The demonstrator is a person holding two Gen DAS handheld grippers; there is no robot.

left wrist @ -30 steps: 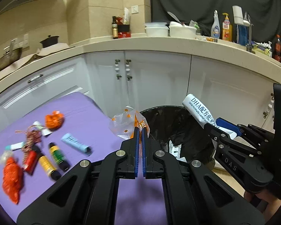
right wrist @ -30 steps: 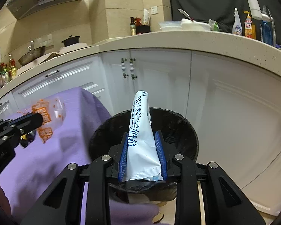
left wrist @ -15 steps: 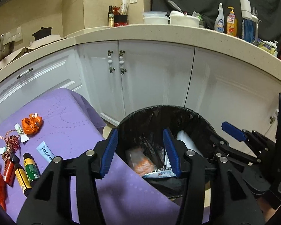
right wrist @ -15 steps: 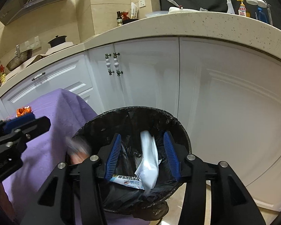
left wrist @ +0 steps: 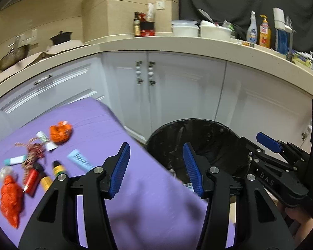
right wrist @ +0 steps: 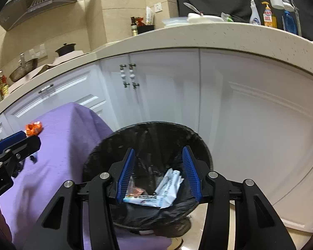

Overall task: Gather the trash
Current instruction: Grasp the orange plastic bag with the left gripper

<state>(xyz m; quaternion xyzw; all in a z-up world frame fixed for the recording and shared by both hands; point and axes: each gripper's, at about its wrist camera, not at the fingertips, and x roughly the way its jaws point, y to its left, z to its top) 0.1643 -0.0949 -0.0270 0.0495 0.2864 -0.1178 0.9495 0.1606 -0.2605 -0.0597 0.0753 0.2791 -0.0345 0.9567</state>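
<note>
While both grippers stand with jaws spread and nothing between them, the left gripper (left wrist: pixel 155 166) sits over the near edge of the purple surface (left wrist: pixel 98 120), beside the bin (right wrist: pixel 148 131). The right gripper (right wrist: pixel 157 171) hangs directly above the bin's mouth. Inside the black liner lie a white pouch (right wrist: pixel 170 181), a flat white wrapper (right wrist: pixel 141 199) and an orange-printed bag (right wrist: pixel 136 190). Remaining trash lies on the surface to the left: an orange wrapper (left wrist: pixel 60 133), a pale blue tube (left wrist: pixel 80 160), a red crumpled wrapper (left wrist: pixel 10 202), a red-and-white string (left wrist: pixel 34 149) and small bottles (left wrist: pixel 59 167), close together, slightly blurred.
</note>
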